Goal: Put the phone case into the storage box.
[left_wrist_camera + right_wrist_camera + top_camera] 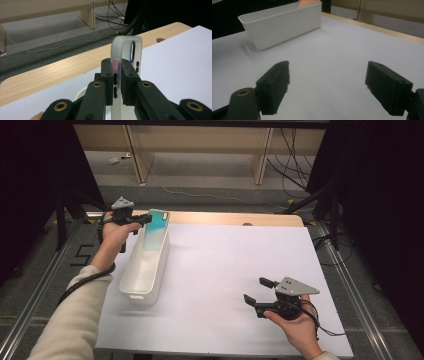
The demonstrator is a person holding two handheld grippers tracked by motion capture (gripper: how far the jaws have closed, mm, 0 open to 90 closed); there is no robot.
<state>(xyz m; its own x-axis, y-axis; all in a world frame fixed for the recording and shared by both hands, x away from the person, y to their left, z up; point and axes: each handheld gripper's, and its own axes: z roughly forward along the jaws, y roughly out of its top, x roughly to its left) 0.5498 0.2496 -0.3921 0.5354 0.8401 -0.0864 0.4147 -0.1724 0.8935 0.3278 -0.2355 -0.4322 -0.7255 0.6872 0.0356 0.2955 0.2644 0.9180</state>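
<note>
One white bin (145, 265) stands on the desk (225, 270), with bare white sheet around it and nothing between it and either hand. The left hand-held gripper (142, 219) is clamped on the edge of one phone case (156, 227), which hangs tilted over the bin's far end. The right hand-held gripper (260, 290) is wide open and empty, well apart from the bin.
</note>
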